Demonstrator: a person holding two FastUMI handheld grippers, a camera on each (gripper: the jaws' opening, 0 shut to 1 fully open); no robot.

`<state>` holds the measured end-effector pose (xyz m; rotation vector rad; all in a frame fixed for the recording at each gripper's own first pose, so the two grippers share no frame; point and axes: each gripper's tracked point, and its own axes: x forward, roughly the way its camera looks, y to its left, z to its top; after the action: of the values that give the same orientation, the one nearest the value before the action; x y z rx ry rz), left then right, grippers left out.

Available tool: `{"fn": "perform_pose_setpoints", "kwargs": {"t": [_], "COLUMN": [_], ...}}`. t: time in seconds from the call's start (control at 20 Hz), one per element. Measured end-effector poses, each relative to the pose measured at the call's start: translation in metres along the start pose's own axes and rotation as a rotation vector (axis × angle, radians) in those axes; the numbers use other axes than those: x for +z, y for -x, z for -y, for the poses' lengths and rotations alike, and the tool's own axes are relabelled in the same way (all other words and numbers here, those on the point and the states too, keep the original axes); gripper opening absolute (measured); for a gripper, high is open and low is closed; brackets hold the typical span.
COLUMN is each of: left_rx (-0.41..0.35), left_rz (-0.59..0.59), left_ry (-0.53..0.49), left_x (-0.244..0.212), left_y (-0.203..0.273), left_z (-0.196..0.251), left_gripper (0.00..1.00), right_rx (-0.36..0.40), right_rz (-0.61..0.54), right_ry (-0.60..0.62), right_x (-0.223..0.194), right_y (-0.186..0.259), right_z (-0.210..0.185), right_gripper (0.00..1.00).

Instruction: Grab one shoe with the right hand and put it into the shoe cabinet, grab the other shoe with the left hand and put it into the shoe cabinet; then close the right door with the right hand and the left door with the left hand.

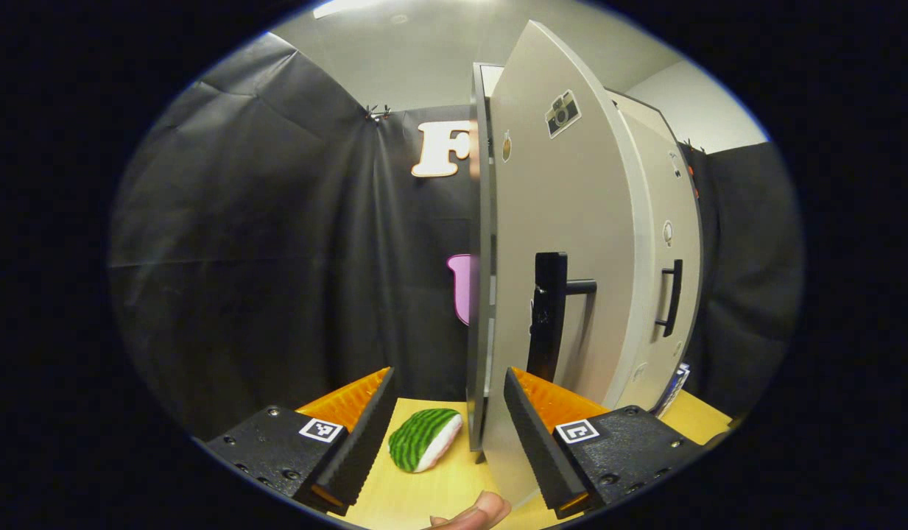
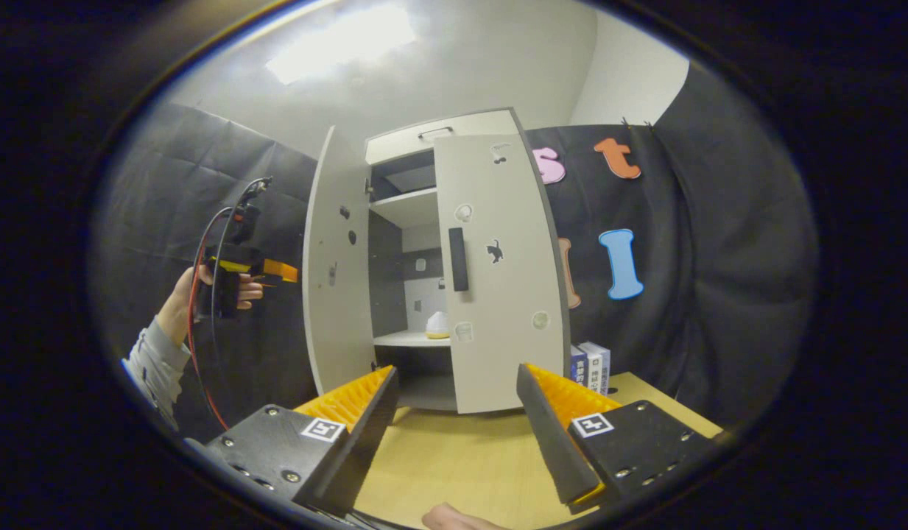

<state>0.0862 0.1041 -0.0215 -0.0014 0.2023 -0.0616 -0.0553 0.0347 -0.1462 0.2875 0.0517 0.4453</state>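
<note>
The pale shoe cabinet stands on the wooden table with both doors ajar. In the left gripper view the left door [image 1: 564, 221] is close ahead, seen nearly edge-on, its black handle [image 1: 549, 316] just beyond my open left gripper [image 1: 450, 434]; the right door [image 1: 667, 243] shows behind it. In the right gripper view my open right gripper [image 2: 457, 434] faces the cabinet from farther back, in front of the right door [image 2: 501, 294]. A pale shoe [image 2: 437, 324] rests on the middle shelf. A hand holds the left gripper [image 2: 277, 271] beside the left door [image 2: 343, 294].
A green-striped, white-edged item [image 1: 424, 439] lies on the table [image 2: 461, 456] by the cabinet's left side. Small boxes [image 2: 590, 364] stand at the cabinet's right. Black cloth walls close the booth all around. A fingertip [image 1: 483, 509] shows at the bottom.
</note>
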Motion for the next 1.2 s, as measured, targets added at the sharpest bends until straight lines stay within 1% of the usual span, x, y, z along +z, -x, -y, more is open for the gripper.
{"fn": "perform_pose_setpoints", "kwargs": {"t": [0.05, 0.1, 0.15, 0.2, 0.25, 0.35, 0.4, 0.45, 0.5, 0.6, 0.75, 0.8, 0.85, 0.9, 0.95, 1.0, 1.05, 1.1, 1.15, 1.2], "left_rx": [-0.016, -0.028, -0.036, -0.043, -0.046, -0.047, -0.045, -0.042, -0.039, -0.046, -0.098, -0.119, -0.132, -0.140, -0.144, -0.144, -0.143, -0.141, -0.140, -0.143], "left_rz": [-0.003, -0.007, -0.017, -0.021, -0.027, -0.007, -0.001, 0.002, 0.003, 0.008, -0.001, -0.013, -0.019, -0.020, -0.013, -0.006, 0.003, 0.006, 0.005, 0.007], "left_ry": [0.010, 0.020, 0.029, 0.036, 0.038, 0.023, 0.017, 0.011, 0.006, -0.009, -0.024, -0.018, -0.019, -0.020, -0.032, -0.045, -0.058, -0.063, -0.063, -0.063], "left_x": [-0.001, -0.002, -0.003, -0.003, -0.004, 0.000, 0.000, 0.000, 0.000, 0.000, -0.007, -0.011, -0.014, -0.014, -0.012, -0.011, -0.010, -0.010, -0.011, -0.011], "left_y": [0.000, -0.001, -0.001, -0.003, -0.004, -0.010, -0.015, -0.021, -0.026, -0.031, -0.033, -0.031, -0.029, -0.026, -0.022, -0.020, -0.018, -0.021, -0.020, -0.020], "left_z": [0.007, 0.015, 0.022, 0.028, 0.034, 0.042, 0.046, 0.051, 0.055, 0.068, 0.099, 0.109, 0.113, 0.115, 0.116, 0.118, 0.120, 0.119, 0.120, 0.122], "left_gripper": [0.85, 0.90, 0.85, 0.90, 0.85, 0.85, 0.90, 0.90, 0.84, 0.84, 0.85, 0.86, 0.86, 0.90, 0.90, 0.91, 0.87, 0.91, 0.87, 0.87], "right_rx": [-0.001, -0.006, -0.012, -0.007, 0.005, 0.004, -0.015, -0.041, -0.064, -0.093, -0.114, -0.131, -0.150, -0.161, -0.167, -0.168, -0.167, -0.168, -0.173, -0.174], "right_rz": [-0.006, -0.010, -0.016, -0.018, -0.018, -0.028, -0.029, -0.028, -0.023, -0.007, 0.006, 0.011, 0.016, 0.021, 0.024, 0.025, 0.025, 0.025, 0.027, 0.028], "right_ry": [0.006, 0.015, 0.021, 0.012, -0.004, -0.024, -0.017, -0.009, -0.002, -0.007, -0.024, -0.020, -0.013, -0.007, -0.007, -0.011, -0.015, -0.017, -0.017, -0.015], "right_x": [-0.004, -0.005, -0.007, -0.008, -0.008, -0.008, -0.006, -0.004, -0.001, 0.003, 0.010, 0.013, 0.016, 0.019, 0.020, 0.020, 0.021, 0.022, 0.022, 0.023], "right_y": [-0.003, -0.005, -0.008, -0.008, -0.011, -0.013, -0.014, -0.014, -0.013, -0.014, -0.014, -0.011, -0.009, -0.007, -0.006, -0.007, -0.009, -0.010, -0.009, -0.009], "right_z": [-0.003, -0.004, -0.004, -0.006, -0.011, -0.010, -0.006, 0.000, 0.004, 0.008, 0.012, 0.016, 0.019, 0.021, 0.023, 0.027, 0.029, 0.031, 0.033, 0.034], "right_gripper": [0.96, 0.96, 0.96, 0.96, 0.96, 0.96, 0.96, 0.96, 0.96, 0.96, 0.96, 0.92, 0.96, 0.96, 0.96, 0.92, 0.96, 0.92, 0.92, 0.96]}}
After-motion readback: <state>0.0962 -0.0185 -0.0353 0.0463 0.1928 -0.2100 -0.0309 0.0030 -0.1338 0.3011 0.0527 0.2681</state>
